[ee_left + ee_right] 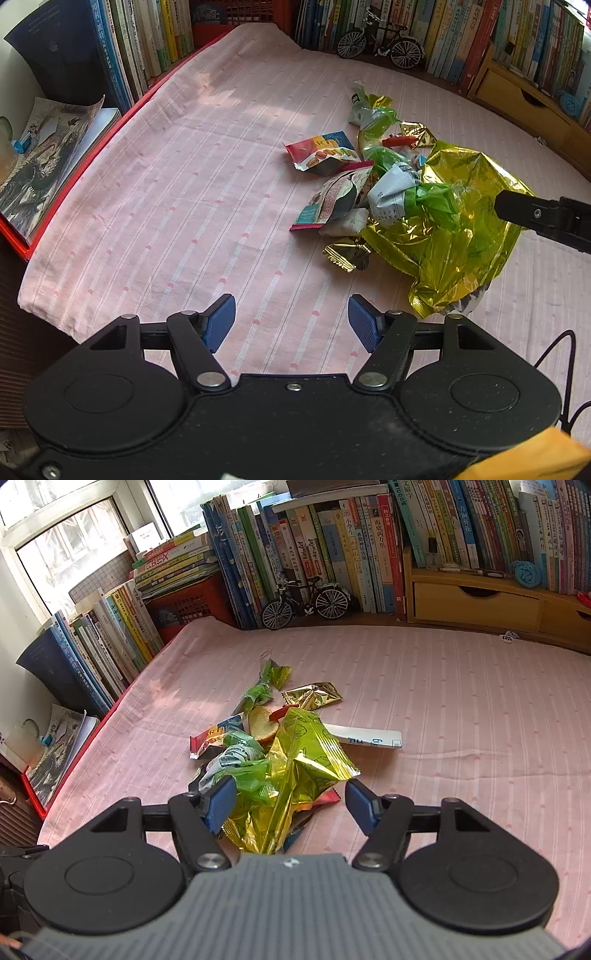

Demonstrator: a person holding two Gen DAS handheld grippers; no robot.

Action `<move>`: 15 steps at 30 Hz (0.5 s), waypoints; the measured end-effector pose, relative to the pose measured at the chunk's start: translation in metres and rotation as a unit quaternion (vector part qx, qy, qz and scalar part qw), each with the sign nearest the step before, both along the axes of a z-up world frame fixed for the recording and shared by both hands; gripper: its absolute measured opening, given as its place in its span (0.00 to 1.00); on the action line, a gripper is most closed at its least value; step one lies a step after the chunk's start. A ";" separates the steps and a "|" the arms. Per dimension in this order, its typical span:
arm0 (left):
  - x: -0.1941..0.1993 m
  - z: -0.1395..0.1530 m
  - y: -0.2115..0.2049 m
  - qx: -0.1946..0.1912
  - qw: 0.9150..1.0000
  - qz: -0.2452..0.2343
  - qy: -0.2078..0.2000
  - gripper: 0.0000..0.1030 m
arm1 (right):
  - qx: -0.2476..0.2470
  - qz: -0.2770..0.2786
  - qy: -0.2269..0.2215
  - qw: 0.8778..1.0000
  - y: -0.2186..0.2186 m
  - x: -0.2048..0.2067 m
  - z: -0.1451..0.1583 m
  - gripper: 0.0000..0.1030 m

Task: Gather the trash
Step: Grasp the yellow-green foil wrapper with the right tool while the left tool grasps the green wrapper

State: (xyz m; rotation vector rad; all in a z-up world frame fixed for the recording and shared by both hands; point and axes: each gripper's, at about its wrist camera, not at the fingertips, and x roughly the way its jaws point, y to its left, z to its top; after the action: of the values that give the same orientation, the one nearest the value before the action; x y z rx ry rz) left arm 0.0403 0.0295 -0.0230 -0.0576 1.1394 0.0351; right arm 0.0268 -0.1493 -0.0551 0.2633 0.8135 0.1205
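Observation:
A heap of snack wrappers lies on the pink striped cloth (177,206). Its biggest piece is a crumpled yellow-green foil bag (461,221) (299,760). Around it lie a red-and-blue biscuit wrapper (325,151) (210,738), green wrappers (258,692), a small gold wrapper (347,253), a round cracker (262,723) and a white paper strip (369,736). My left gripper (291,318) stands open over bare cloth, below and left of the heap. My right gripper (291,801) is open with the foil bag between its jaws; the right pad is clear of it. One of its black fingers (532,212) shows against the bag's right side.
Rows of upright books (332,554) wall the cloth at the back and left. A model bicycle (306,602) stands before them, with a wooden drawer unit (476,602) at the back right. A red crate (192,602) sits in the back corner, and an open magazine (44,155) lies left of the cloth's edge.

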 end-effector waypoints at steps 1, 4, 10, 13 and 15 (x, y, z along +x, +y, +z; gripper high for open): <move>0.002 0.001 0.002 -0.011 1.000 0.006 -0.003 0.62 | 0.002 0.001 0.004 1.000 0.001 0.006 -0.003 0.68; 0.009 0.005 0.005 -0.038 0.999 0.018 -0.018 0.58 | 0.002 -0.001 0.018 1.000 0.001 0.018 -0.008 0.47; 0.025 0.018 -0.003 -0.070 0.996 0.009 -0.057 0.56 | 0.014 -0.018 0.015 1.000 -0.014 0.016 -0.005 0.28; 0.037 0.023 -0.017 -0.083 0.994 -0.010 -0.069 0.62 | 0.020 -0.036 0.007 0.999 -0.028 0.009 0.001 0.26; 0.046 0.022 -0.031 -0.084 0.994 -0.028 -0.070 0.68 | 0.024 -0.051 0.002 0.998 -0.039 0.003 0.006 0.25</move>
State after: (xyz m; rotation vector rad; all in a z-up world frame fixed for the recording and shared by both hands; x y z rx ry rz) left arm 0.0863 -0.0012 -0.0014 -0.1758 1.0018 -0.1129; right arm 0.0303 -0.1888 -0.0496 0.3494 0.7998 0.0441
